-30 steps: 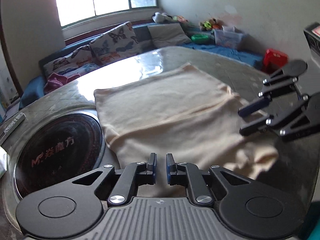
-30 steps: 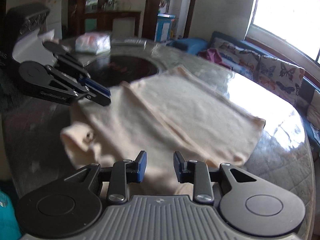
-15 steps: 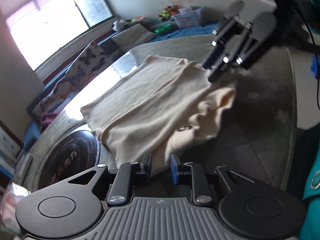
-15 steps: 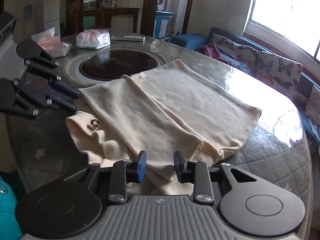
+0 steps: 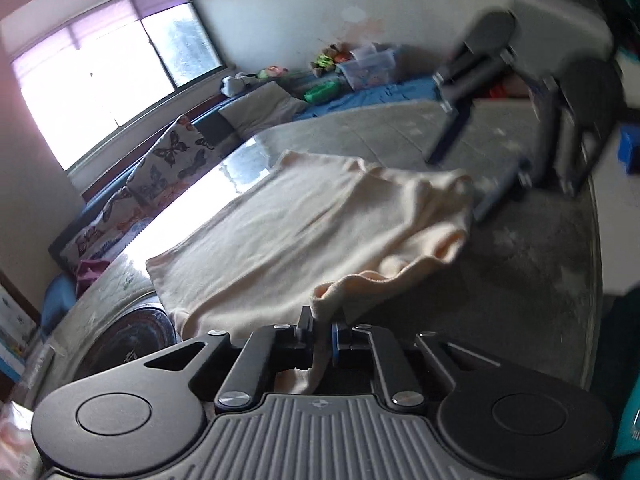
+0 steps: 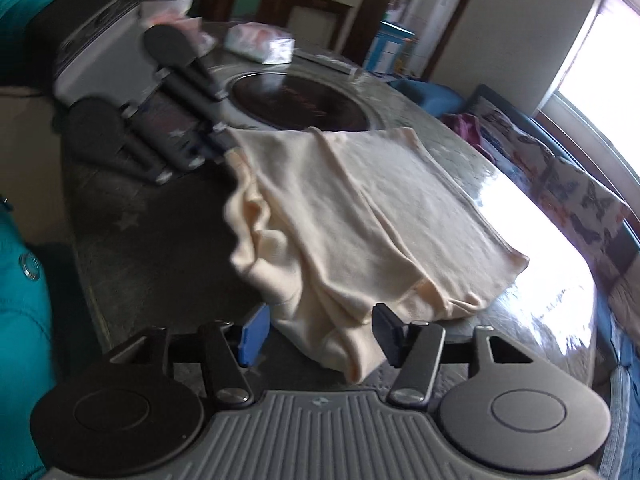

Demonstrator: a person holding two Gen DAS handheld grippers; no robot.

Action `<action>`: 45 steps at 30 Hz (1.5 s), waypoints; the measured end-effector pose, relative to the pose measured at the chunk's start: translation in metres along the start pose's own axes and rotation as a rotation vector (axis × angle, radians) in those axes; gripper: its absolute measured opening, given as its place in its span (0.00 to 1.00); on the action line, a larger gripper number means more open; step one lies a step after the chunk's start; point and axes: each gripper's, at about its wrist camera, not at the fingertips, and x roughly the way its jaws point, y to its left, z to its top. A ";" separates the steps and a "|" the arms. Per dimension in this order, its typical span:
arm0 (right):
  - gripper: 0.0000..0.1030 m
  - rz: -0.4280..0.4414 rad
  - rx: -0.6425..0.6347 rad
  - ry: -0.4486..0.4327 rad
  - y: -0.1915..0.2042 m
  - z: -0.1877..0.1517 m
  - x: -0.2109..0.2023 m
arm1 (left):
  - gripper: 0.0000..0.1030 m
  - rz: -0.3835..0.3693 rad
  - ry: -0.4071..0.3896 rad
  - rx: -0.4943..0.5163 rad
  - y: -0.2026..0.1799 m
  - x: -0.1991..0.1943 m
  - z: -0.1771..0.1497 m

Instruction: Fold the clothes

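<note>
A cream garment (image 5: 304, 224) lies partly folded on the round table (image 5: 520, 280). My left gripper (image 5: 321, 326) is shut on the garment's near edge and lifts it a little. In the right wrist view it (image 6: 224, 148) pinches the far left corner of the garment (image 6: 360, 216). My right gripper (image 6: 320, 330) is open, its fingers standing either side of a hanging fold of the cloth. In the left wrist view it (image 5: 468, 184) is blurred at the garment's far right end.
A dark round hob (image 6: 300, 102) is set into the table behind the garment. Plastic packets (image 6: 260, 42) lie at the table's far side. A sofa with butterfly cushions (image 5: 160, 168) runs under the window. Teal cloth (image 6: 20, 300) is at the left.
My left gripper has shut on the garment's edge and raised it. My right gripper has opened wider and come in around the garment's other end.
</note>
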 end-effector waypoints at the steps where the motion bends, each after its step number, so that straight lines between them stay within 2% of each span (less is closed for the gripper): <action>1: 0.58 -0.002 -0.013 -0.005 0.002 0.001 0.002 | 0.08 -0.008 -0.008 -0.038 0.008 0.000 0.004; 8: 0.60 0.001 -0.017 -0.050 0.000 0.007 0.026 | 0.08 -0.035 -0.014 -0.168 0.038 0.012 0.019; 10: 0.49 0.008 0.009 -0.048 -0.006 0.008 0.037 | 0.08 -0.033 -0.007 -0.184 0.042 0.017 0.020; 11: 0.47 0.020 0.038 -0.043 -0.011 0.010 0.041 | 0.08 -0.034 -0.002 -0.192 0.044 0.019 0.020; 13: 0.20 0.046 0.107 -0.039 -0.022 0.013 0.046 | 0.09 -0.041 0.004 -0.200 0.044 0.020 0.017; 16: 0.11 0.064 0.196 -0.039 -0.037 0.016 0.048 | 0.13 -0.037 0.009 -0.182 0.040 0.017 0.010; 17: 0.10 0.075 0.226 -0.044 -0.042 0.017 0.047 | 0.14 -0.030 0.011 -0.171 0.038 0.015 0.007; 21: 0.09 0.095 0.331 -0.078 -0.061 0.019 0.041 | 0.33 -0.002 0.018 -0.127 0.030 0.007 -0.004; 22: 0.09 0.096 0.347 -0.087 -0.064 0.019 0.040 | 0.35 0.005 0.020 -0.116 0.028 0.005 -0.007; 28: 0.08 0.081 0.396 -0.127 -0.075 0.021 0.030 | 0.37 0.041 0.030 -0.057 0.019 -0.002 -0.022; 29: 0.08 0.076 0.401 -0.132 -0.075 0.021 0.028 | 0.35 0.048 0.028 -0.050 0.018 -0.002 -0.024; 33: 0.08 0.063 0.417 -0.142 -0.075 0.021 0.024 | 0.12 0.060 0.010 -0.040 0.017 -0.002 -0.026; 38: 0.08 0.046 0.427 -0.155 -0.066 0.017 0.015 | 0.08 0.034 -0.022 -0.082 0.018 -0.021 -0.021; 45: 0.08 0.063 0.416 -0.197 -0.047 0.011 -0.030 | 0.08 -0.025 -0.067 -0.119 0.011 -0.080 -0.009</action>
